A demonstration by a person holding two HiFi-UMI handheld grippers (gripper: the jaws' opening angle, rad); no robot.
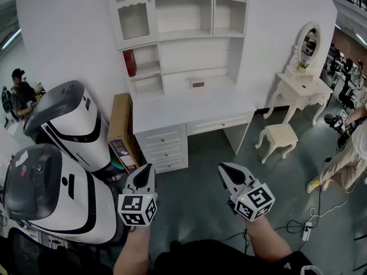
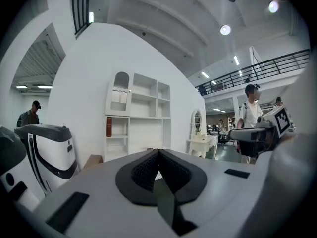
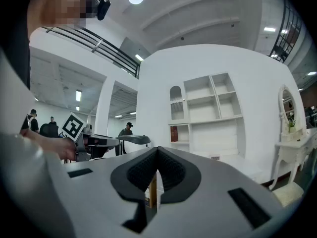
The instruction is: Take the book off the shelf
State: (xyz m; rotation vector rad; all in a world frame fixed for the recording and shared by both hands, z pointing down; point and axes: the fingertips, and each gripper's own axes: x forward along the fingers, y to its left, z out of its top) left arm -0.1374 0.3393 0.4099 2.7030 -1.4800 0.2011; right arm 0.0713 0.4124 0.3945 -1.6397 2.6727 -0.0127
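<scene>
A red book (image 1: 130, 62) stands upright in the left cubby of the white shelf unit (image 1: 183, 22) above the white desk (image 1: 189, 105). The same book (image 2: 109, 127) is small and far off in the left gripper view, and the book (image 3: 174, 133) is equally distant in the right gripper view. My left gripper (image 1: 150, 167) is low and well short of the desk, shut with nothing in it. My right gripper (image 1: 221, 168) is beside it, tips together and empty. Both point toward the desk.
A cardboard box (image 1: 121, 130) leans against the desk's left side. Two large white machines (image 1: 63, 125) stand at the left. A vanity table (image 1: 301, 85) and a stool (image 1: 278, 136) are at the right, with a person (image 1: 344, 153) and floor cables (image 1: 307, 225) beyond.
</scene>
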